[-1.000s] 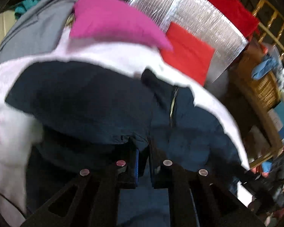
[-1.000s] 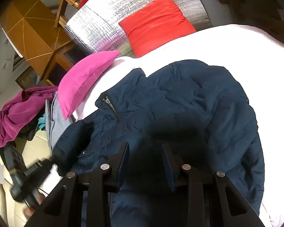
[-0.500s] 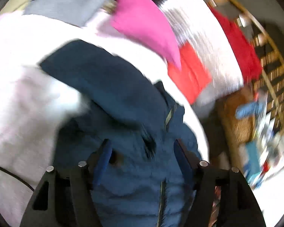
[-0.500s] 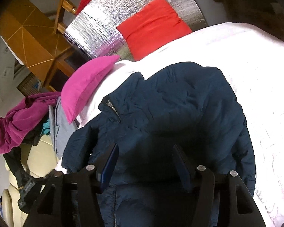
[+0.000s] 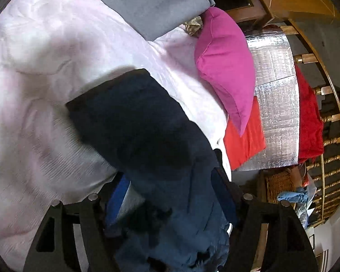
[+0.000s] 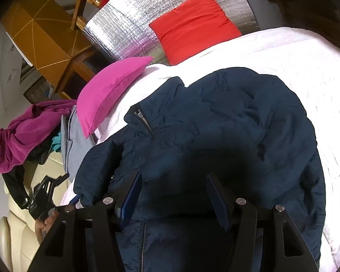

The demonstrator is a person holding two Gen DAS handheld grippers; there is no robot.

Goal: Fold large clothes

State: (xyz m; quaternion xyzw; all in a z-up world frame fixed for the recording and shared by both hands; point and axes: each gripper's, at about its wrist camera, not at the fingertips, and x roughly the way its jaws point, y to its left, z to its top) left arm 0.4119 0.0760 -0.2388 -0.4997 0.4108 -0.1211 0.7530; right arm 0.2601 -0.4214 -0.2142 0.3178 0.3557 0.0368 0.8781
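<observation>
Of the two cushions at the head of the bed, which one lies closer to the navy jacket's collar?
The pink cushion: it lies on the white cover just beside the navy jacket's collar. The red cushion leans farther back against the silver foil panel.

Navy jacket (image 6: pixel 215 136) hem cut off by lower frame edge in right wrist view; in left wrist view its near folds (image 5: pixel 170 215) smeared by blur, zipper not readable. Jacket hides bed cover (image 6: pixel 294 68) under it. Pink pillow (image 5: pixel 226 68) covers part of red pillow (image 5: pixel 244 142). Left gripper (image 6: pixel 68 189) half hidden behind right gripper frame; jaws' spread not readable there. Clutter by wicker basket (image 5: pixel 281 185) too small to identify
</observation>
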